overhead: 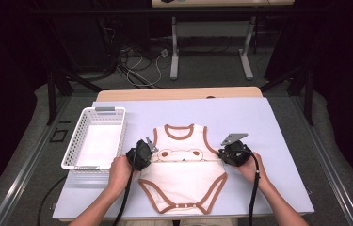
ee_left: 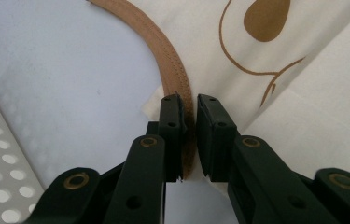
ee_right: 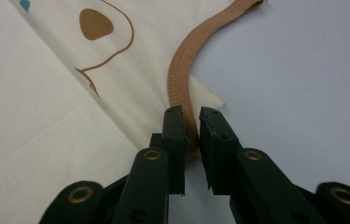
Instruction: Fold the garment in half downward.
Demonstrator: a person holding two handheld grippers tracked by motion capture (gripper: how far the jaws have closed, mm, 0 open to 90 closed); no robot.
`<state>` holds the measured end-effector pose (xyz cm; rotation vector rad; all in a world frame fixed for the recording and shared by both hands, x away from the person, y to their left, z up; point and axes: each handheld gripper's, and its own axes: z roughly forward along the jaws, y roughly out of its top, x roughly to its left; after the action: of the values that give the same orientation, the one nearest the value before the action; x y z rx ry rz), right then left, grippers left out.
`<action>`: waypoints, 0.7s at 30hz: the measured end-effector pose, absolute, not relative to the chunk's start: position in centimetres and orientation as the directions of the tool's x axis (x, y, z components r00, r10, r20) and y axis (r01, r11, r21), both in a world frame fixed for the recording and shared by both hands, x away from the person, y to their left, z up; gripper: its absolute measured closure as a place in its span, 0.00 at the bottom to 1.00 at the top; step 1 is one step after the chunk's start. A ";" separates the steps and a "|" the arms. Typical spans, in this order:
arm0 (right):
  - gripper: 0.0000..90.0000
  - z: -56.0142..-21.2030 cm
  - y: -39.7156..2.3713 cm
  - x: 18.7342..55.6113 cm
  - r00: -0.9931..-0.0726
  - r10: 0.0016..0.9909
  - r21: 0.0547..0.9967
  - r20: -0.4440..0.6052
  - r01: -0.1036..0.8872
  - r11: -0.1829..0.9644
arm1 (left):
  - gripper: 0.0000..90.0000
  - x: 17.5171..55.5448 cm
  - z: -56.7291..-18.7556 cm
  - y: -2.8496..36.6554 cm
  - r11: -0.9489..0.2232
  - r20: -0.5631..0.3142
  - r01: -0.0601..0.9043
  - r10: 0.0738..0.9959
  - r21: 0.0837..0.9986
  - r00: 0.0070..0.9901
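Left gripper (ee_left: 189,105) at the bodysuit's (overhead: 183,176) nine o'clock edge, jaws parted by a narrow gap with the brown armhole trim (ee_left: 170,70) running up between them; whether the pads press the trim cannot be told. Right gripper (ee_right: 190,114) at the three o'clock edge, jaws likewise a slit apart astride the matching trim (ee_right: 182,60), contact equally unclear. From the high view: both hands (overhead: 120,172) low on the lilac mat (overhead: 268,127), one gripper at each side of the garment's waist, cables trailing toward six o'clock; white perforated basket (overhead: 96,136) at nine o'clock of the garment, just beside the left hand. Bodysuit spread flat at the mat's centre, long axis running twelve to six, neck opening toward twelve, snap crotch toward six, lower half folded up across the bear print. Closer in, from the left gripper view: stitching along the trim, a brown ear patch and outline of the print, a corner of the basket at eight o'clock. From the right gripper view: the same stitching, another brown ear patch, a small cream fabric corner poking past the trim.
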<state>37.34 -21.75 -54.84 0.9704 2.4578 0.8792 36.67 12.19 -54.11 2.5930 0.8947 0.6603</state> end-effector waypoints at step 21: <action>0.28 -53.4 -21.8 37.6 -0.674 0.737 0.716 -0.038 0.496 0.491 | 0.17 37.2 -52.6 12.0 -0.656 0.176 0.507 0.692 0.559 0.700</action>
<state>37.59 -21.83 -53.44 1.0342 2.3995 0.9896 37.16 12.02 -52.60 2.4325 0.9214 0.5211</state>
